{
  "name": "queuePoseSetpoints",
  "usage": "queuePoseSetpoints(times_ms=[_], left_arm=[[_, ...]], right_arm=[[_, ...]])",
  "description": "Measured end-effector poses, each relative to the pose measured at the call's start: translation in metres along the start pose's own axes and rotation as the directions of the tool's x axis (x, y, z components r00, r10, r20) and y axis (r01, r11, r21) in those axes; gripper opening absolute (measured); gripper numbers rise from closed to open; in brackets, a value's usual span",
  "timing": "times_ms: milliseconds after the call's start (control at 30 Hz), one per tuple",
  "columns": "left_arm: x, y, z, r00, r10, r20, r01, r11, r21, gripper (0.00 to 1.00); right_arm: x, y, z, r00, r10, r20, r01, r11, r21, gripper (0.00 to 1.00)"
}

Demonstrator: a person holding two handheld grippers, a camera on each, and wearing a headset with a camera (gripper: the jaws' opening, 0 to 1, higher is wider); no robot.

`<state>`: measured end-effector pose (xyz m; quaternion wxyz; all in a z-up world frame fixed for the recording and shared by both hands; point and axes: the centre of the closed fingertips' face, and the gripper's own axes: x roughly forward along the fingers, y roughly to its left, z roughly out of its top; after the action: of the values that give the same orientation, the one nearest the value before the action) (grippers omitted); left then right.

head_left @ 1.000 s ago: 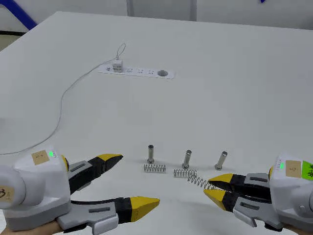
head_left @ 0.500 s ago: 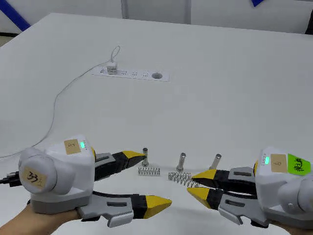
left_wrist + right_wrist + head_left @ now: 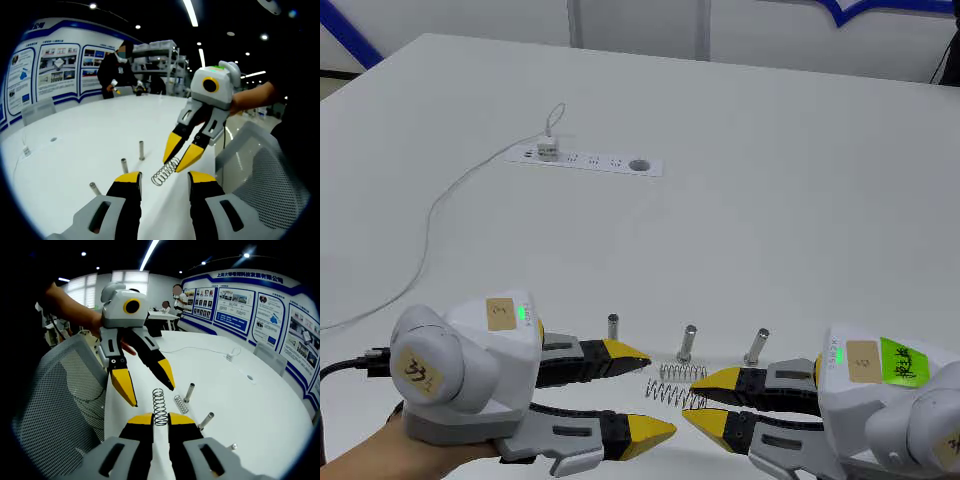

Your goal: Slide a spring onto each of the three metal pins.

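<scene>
Spring [image 3: 159,405] pinched in the right claw [image 3: 160,419]; left claw [image 3: 165,176] spread, the base of one pin [image 3: 613,325] hidden behind it.

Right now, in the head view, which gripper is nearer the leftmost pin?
Left. The left gripper sits just before the leftmost pin; the right gripper, holding a spring, is farther right, near the middle pin.
</scene>
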<state>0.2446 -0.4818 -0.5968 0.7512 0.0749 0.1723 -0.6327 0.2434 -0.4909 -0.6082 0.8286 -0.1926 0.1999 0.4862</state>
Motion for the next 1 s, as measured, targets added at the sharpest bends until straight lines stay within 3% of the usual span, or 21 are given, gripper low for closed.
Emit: queuePoseSetpoints(times_ms=[200,300,367,567,933,1000], left_arm=[[0.002,-0.0035,0.0011,0.9995,-0.027,-0.018,0.028,0.999,0.023,0.29],[0.0023,-0.0066,-0.0044,0.9969,-0.041,-0.067,0.046,0.996,0.074,0.27],[0.0023,-0.007,-0.0062,0.9959,-0.046,-0.077,0.053,0.995,0.084,0.26],[0.0028,-0.0048,-0.0044,0.9965,-0.041,-0.073,0.048,0.993,0.106,0.19],[0.0045,-0.0064,-0.006,0.9915,-0.045,-0.122,0.064,0.986,0.154,0.12],[0.0034,-0.0073,-0.0044,0.9919,-0.043,-0.12,0.066,0.978,0.197,0.12]], right_arm=[[-0.0001,0.0037,0.0027,0.9998,0.02,-0.004,-0.02,0.999,-0.036,0.11],[-0.0002,0.0042,0.0028,0.9996,0.027,-0.011,-0.028,0.998,-0.049,0.11],[-0.0008,0.0045,0.0029,0.9994,0.031,-0.015,-0.032,0.998,-0.059,0.11],[-0.0027,0.0049,0.0023,0.9989,0.041,-0.021,-0.043,0.996,-0.08,0.11],[-0.005,0.0058,0.0059,0.9985,0.053,-0.015,-0.054,0.995,-0.089,0.11],[-0.0061,0.0059,0.0072,0.9984,0.055,-0.009,-0.056,0.994,-0.092,0.11]])
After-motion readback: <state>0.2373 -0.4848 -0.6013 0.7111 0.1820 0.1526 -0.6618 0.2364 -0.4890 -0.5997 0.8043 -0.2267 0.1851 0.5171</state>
